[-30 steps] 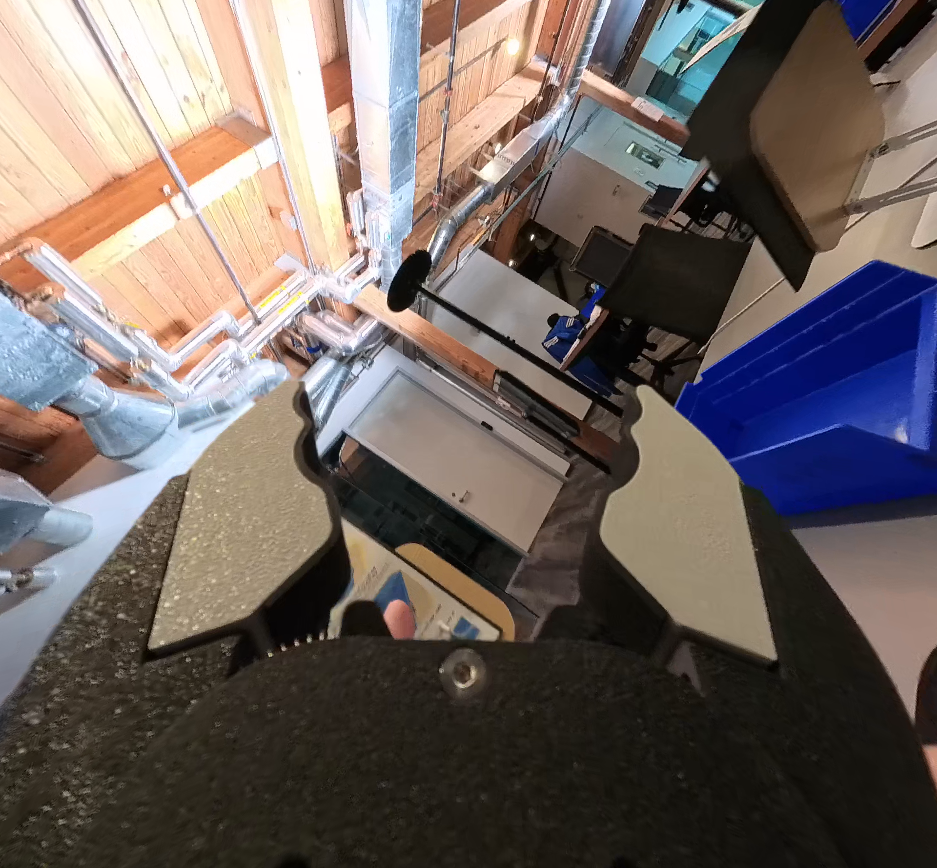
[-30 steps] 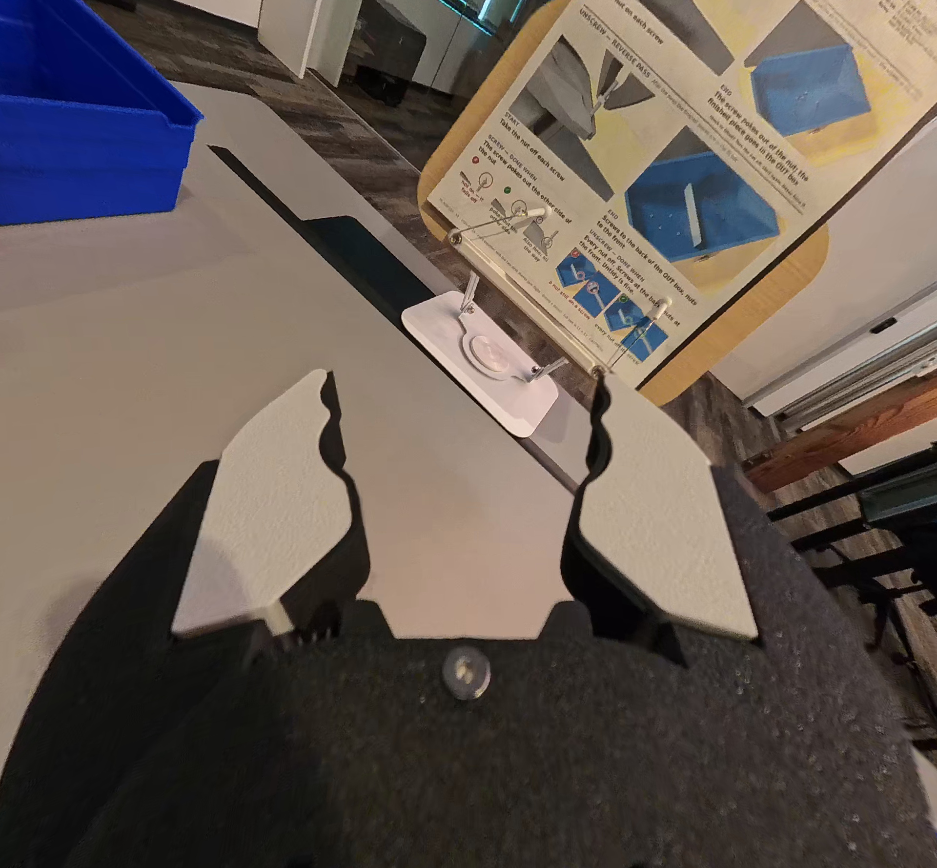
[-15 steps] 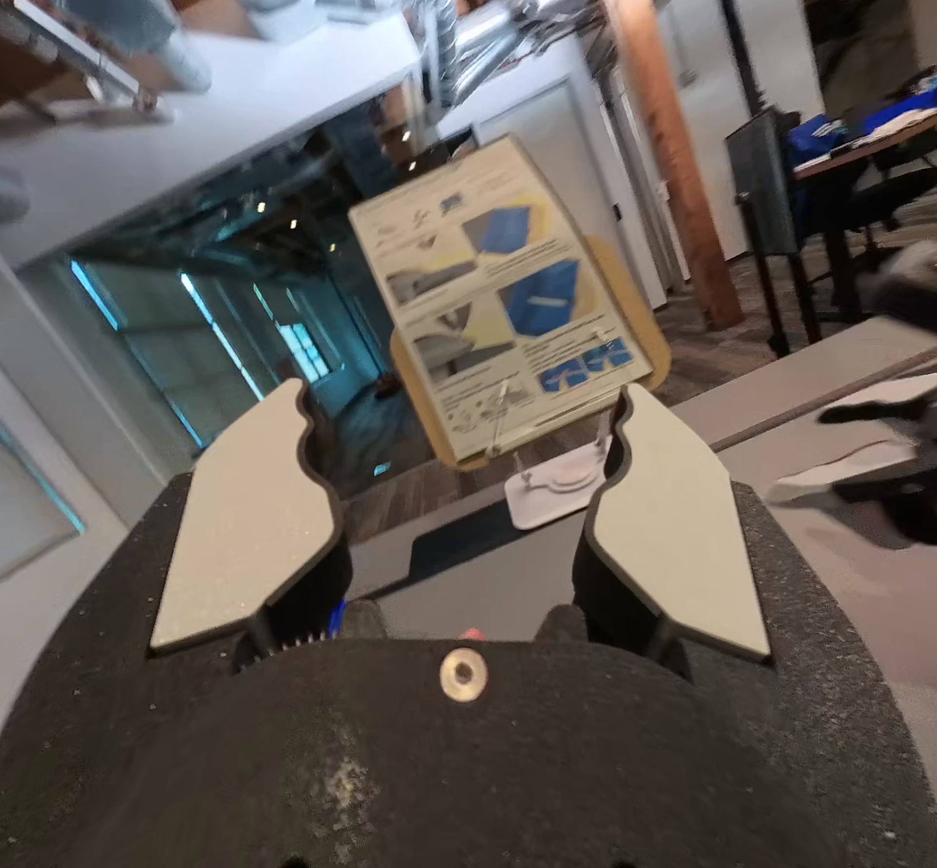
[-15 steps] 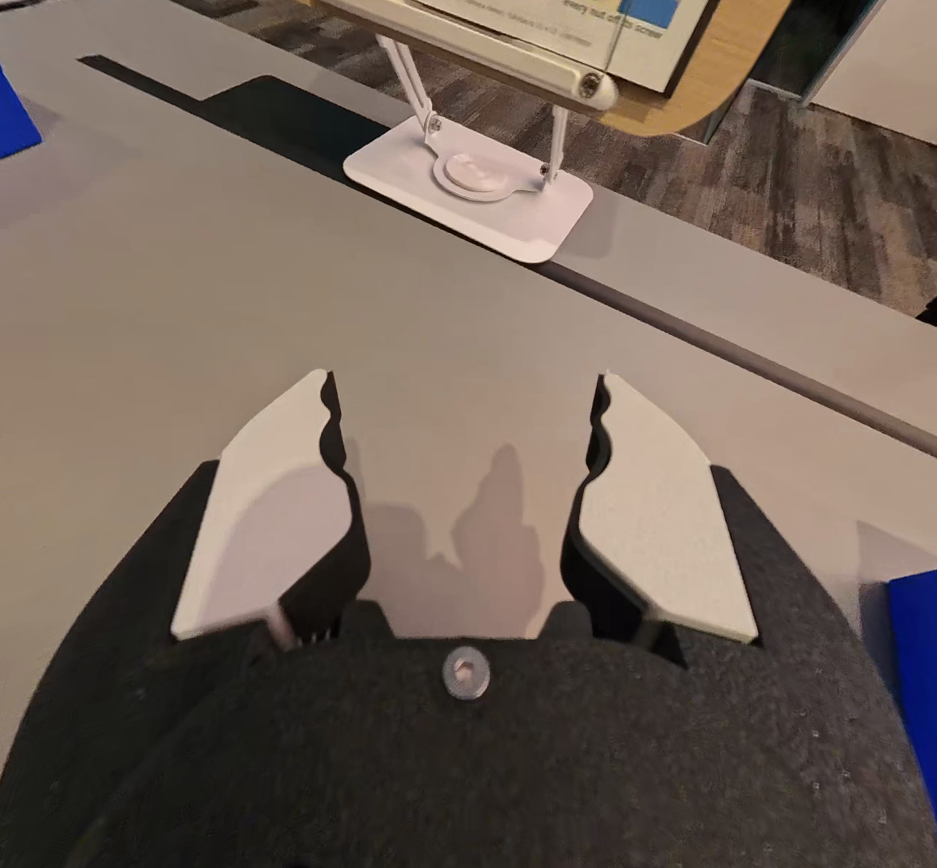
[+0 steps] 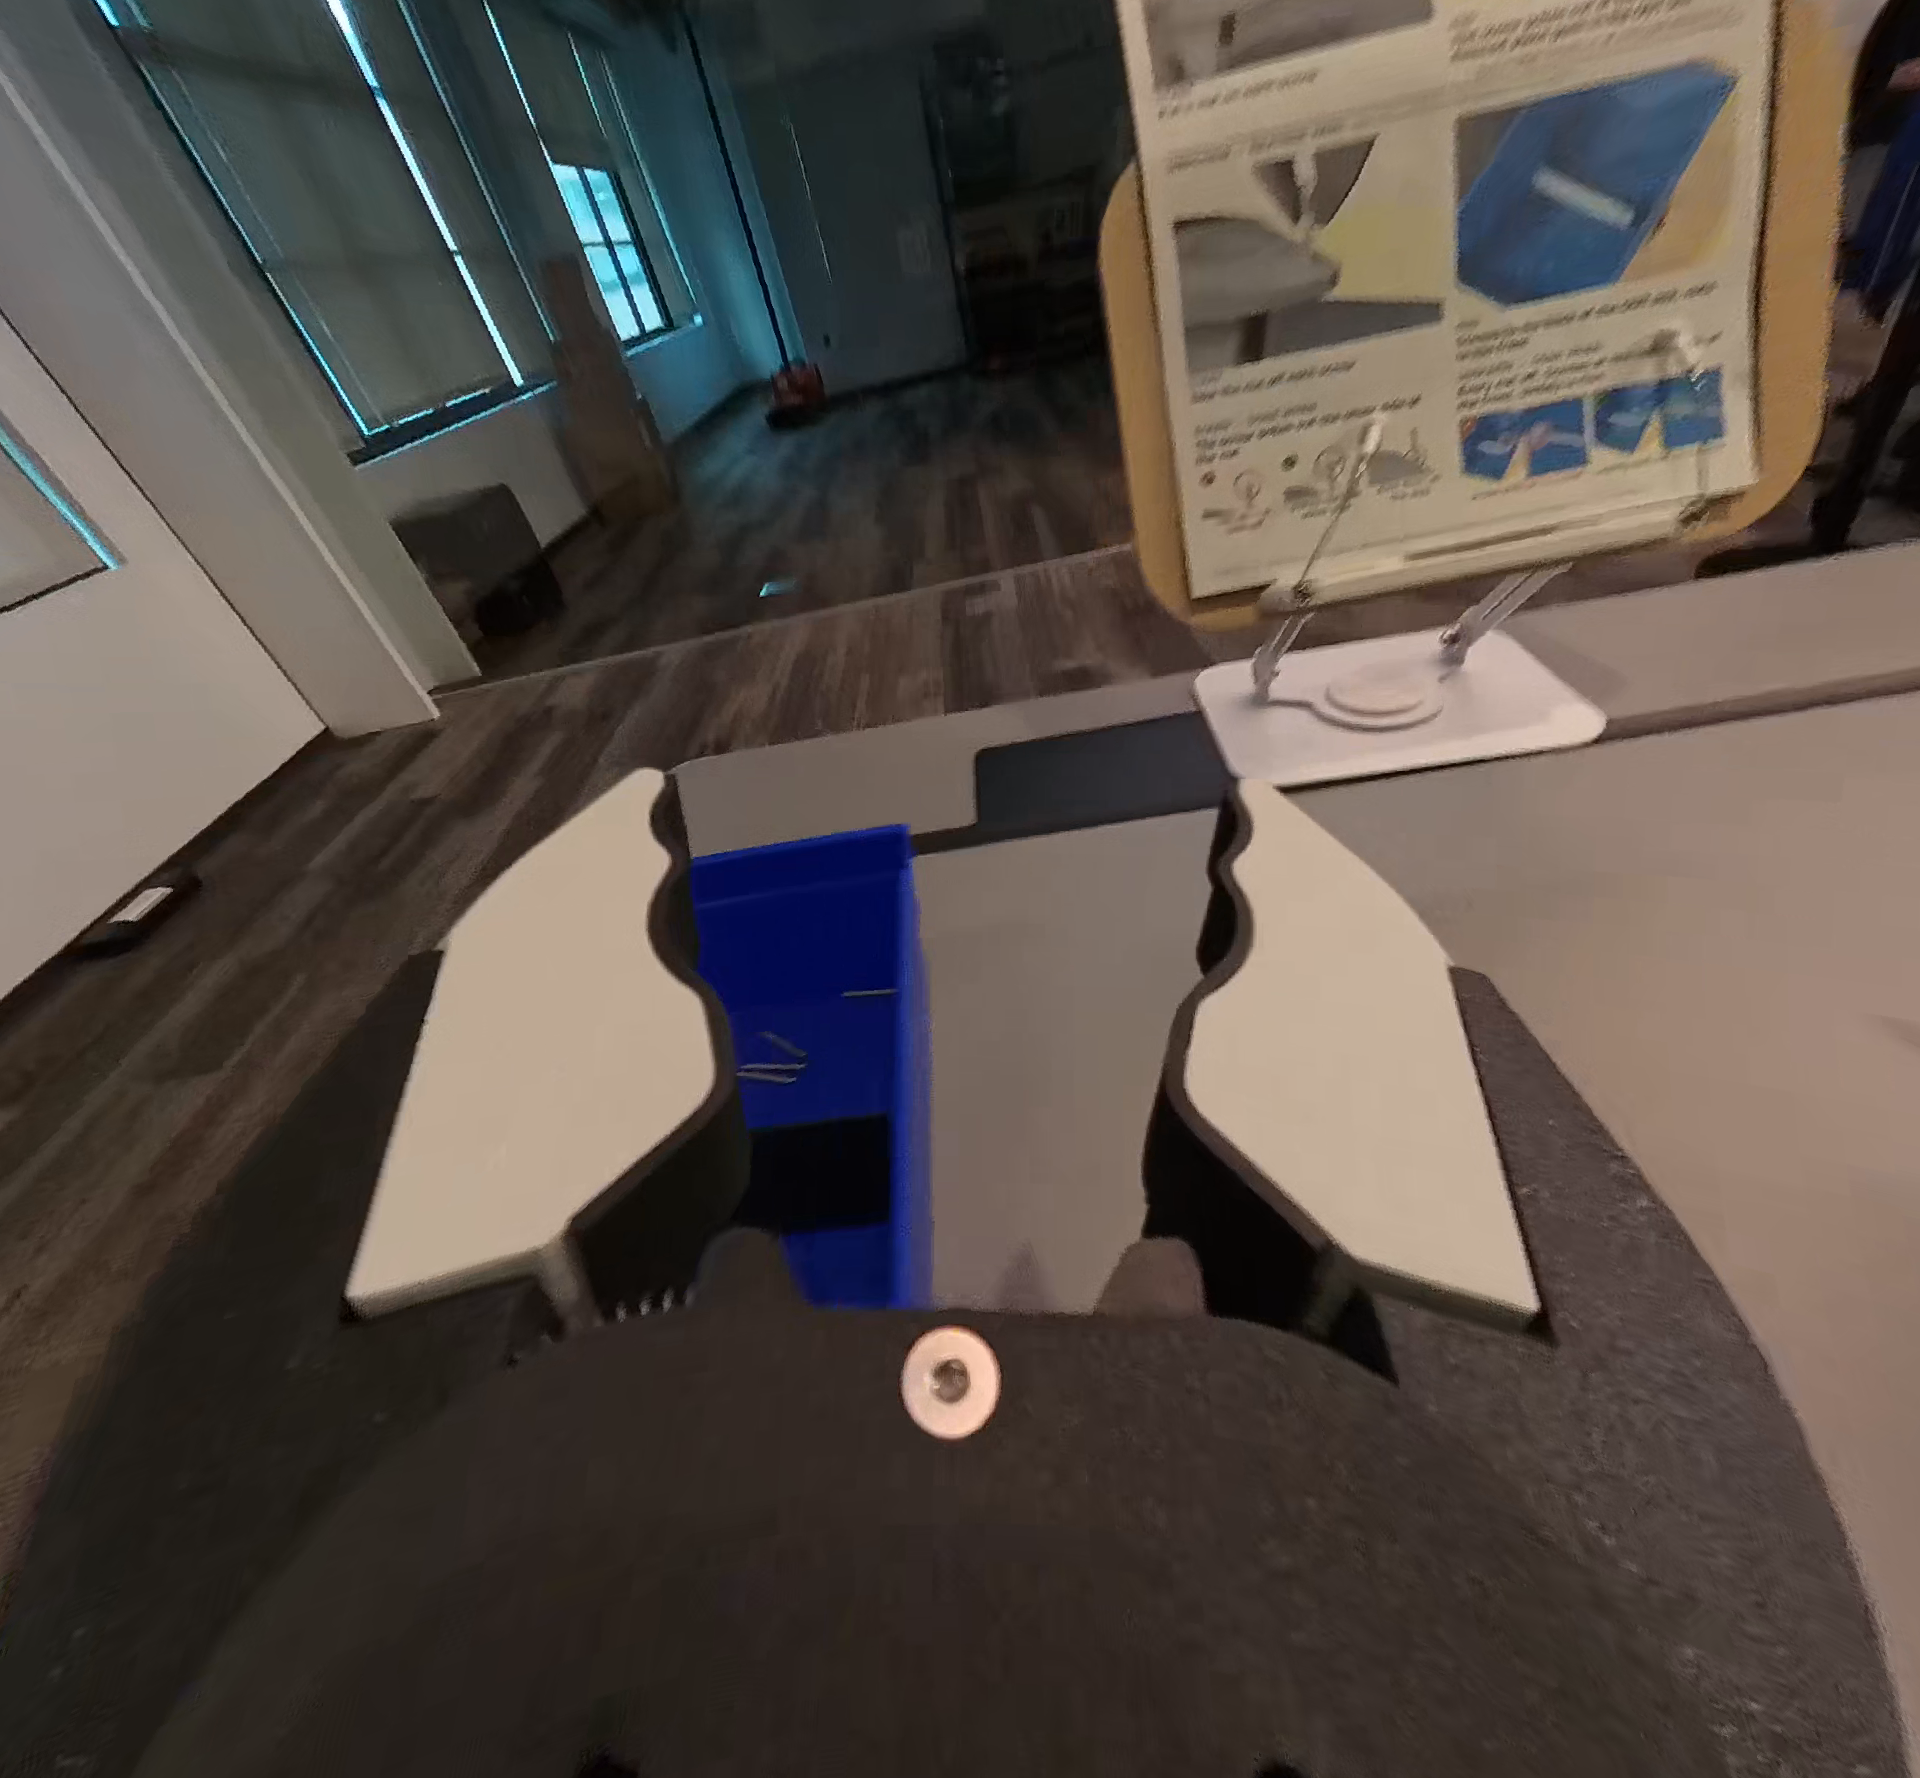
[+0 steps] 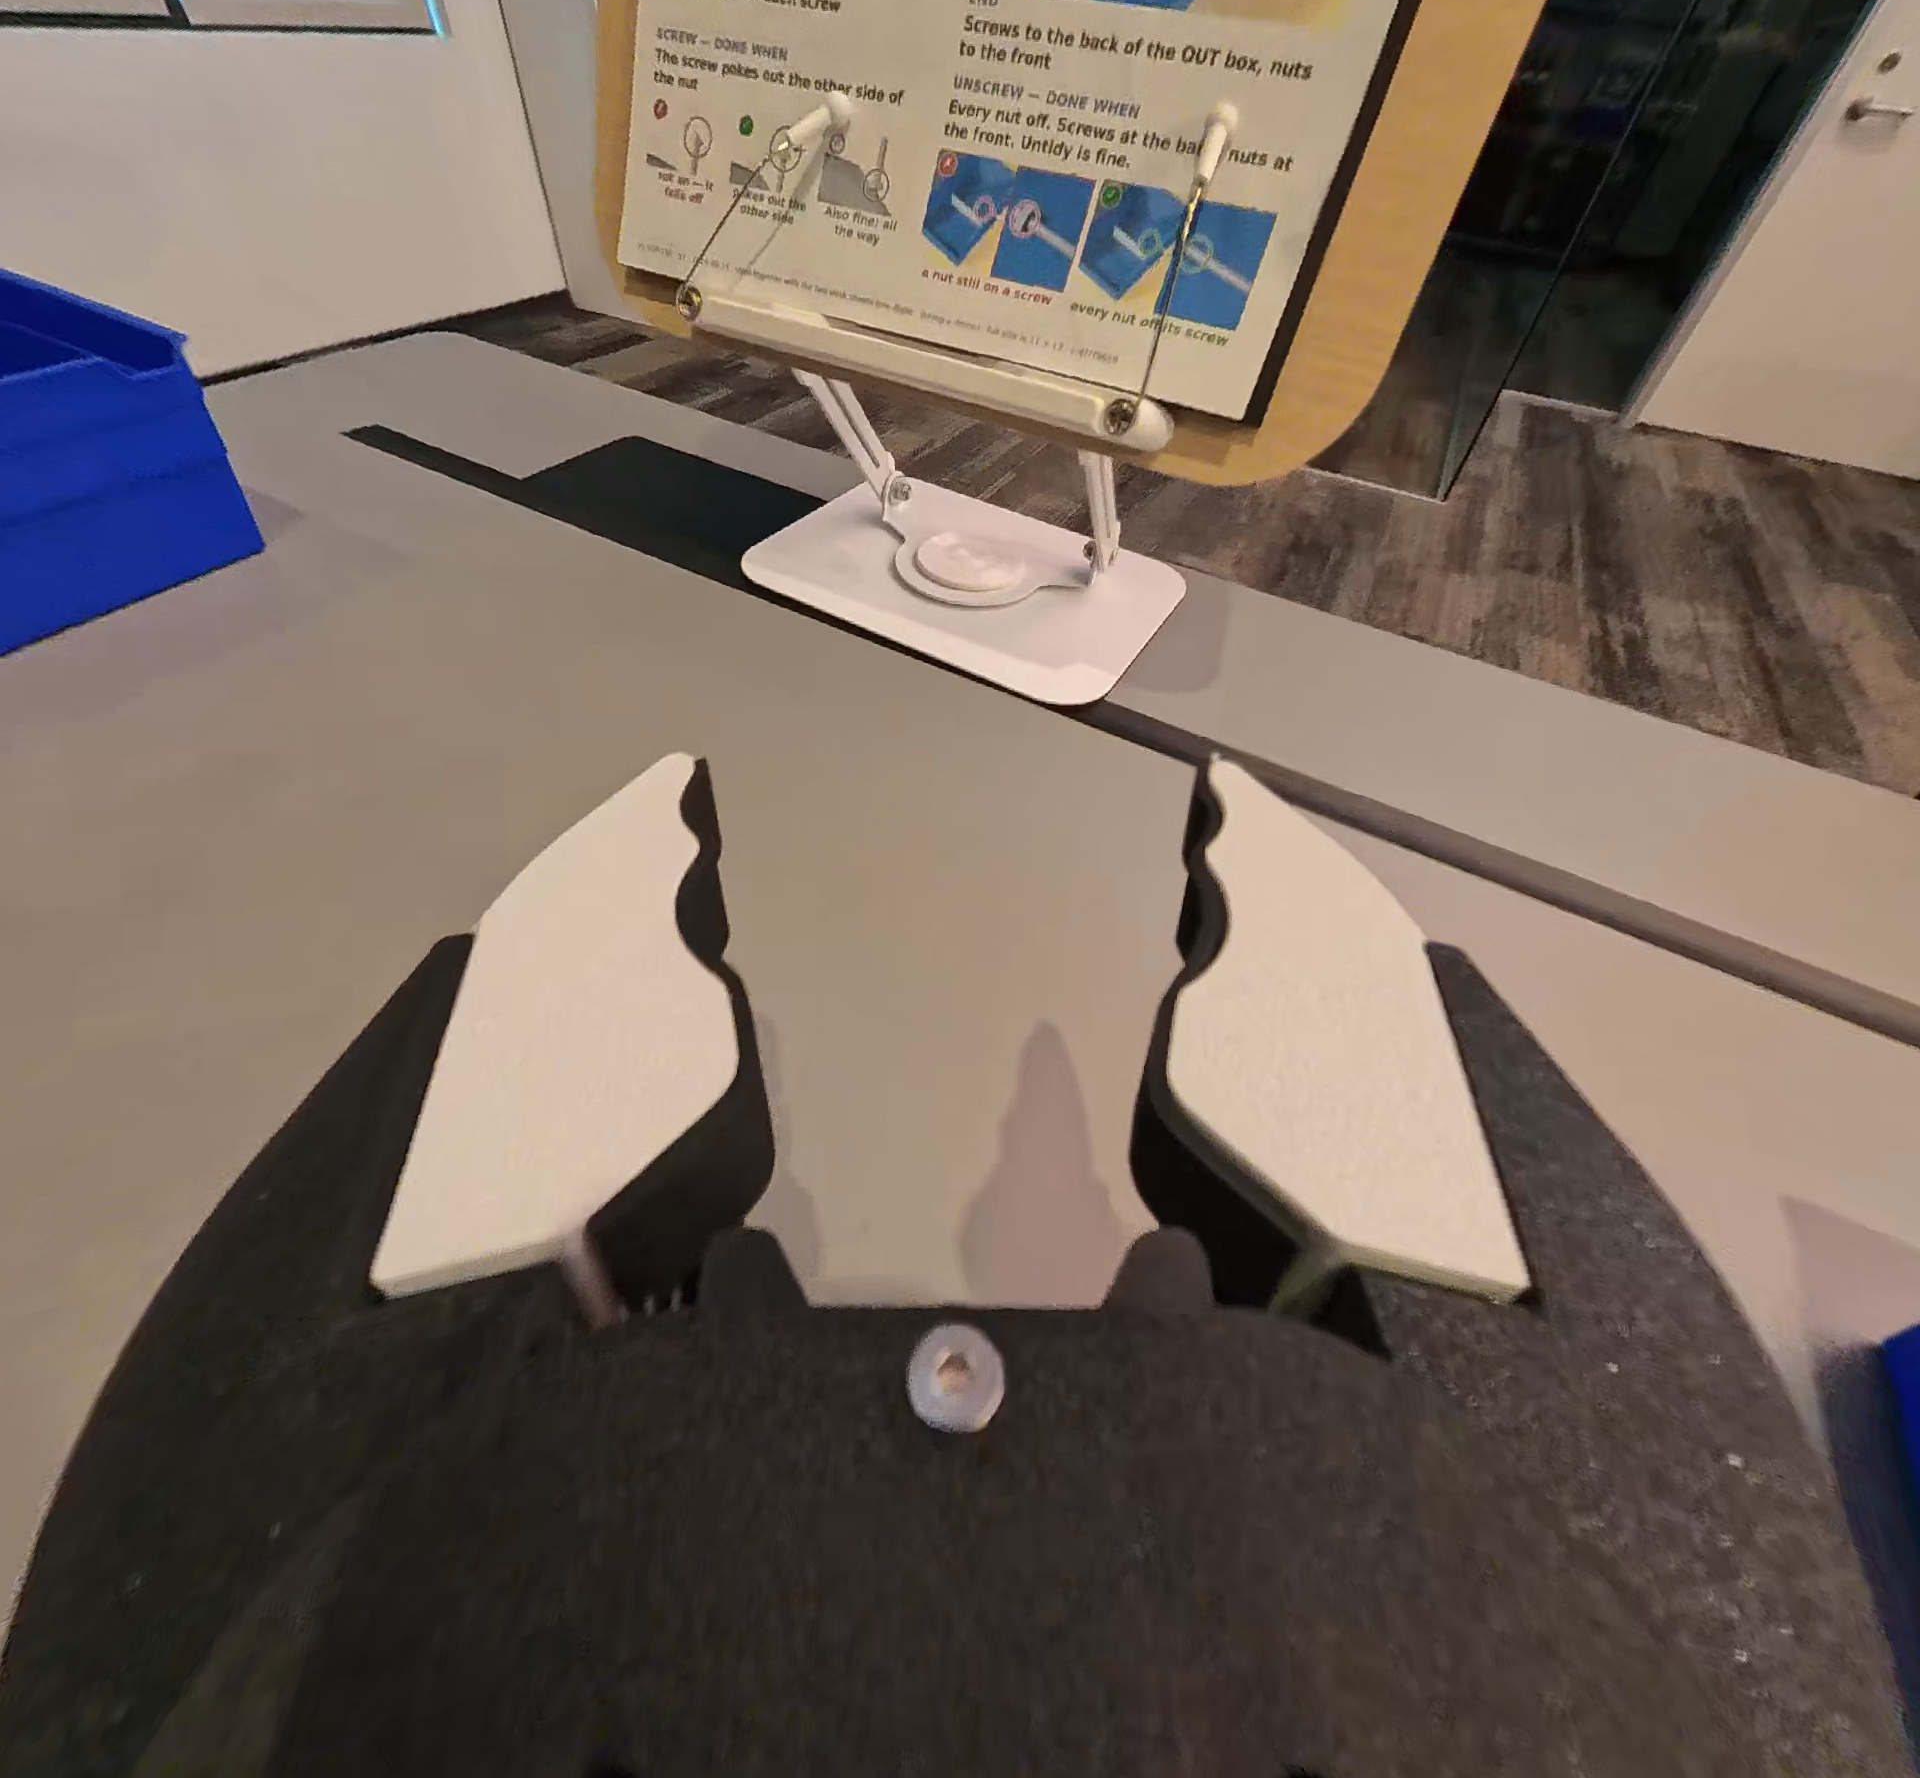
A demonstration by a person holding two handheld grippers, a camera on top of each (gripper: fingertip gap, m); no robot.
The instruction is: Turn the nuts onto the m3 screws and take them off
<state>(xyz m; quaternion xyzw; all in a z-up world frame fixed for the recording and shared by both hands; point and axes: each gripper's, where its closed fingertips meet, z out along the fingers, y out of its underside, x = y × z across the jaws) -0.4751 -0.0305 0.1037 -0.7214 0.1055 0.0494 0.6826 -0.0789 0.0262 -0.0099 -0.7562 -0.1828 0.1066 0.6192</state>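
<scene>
1. The left gripper [image 5: 951,793] is spread wide and holds nothing. Its pale fingers [image 5: 561,1053] stand well apart.
2. A blue bin [image 5: 810,949] shows through the left part of that gap, lying beyond the fingers on the tabletop [image 5: 1610,949]. Neither pad appears to press on it. The left finger hides the bin's left part.
3. A few thin metal bits [image 5: 774,1068] lie on the bin's floor. They are too small to tell apart.
4. The right gripper [image 6: 951,767] is also spread and holds nothing. Only bare tabletop [image 6: 416,741] and the gripper's own shadow show between its fingers [image 6: 1320,1053].
5. Ahead of both grippers a white stand [image 6: 966,585] sits at the far edge of the tabletop. It props up a printed sheet [image 6: 935,118] on a tan board.
6. A dark recessed strip [image 6: 644,492] runs along the tabletop just beside the stand's base.
7. In the right wrist view a blue bin stands off to the left [image 6: 104,471], well apart from the right gripper. A sliver of another blue thing [image 6: 1881,1520] shows at the lower right edge.
8. Beyond the tabletop there is dark wood-look floor [image 5: 831,502] and windows.
</scene>
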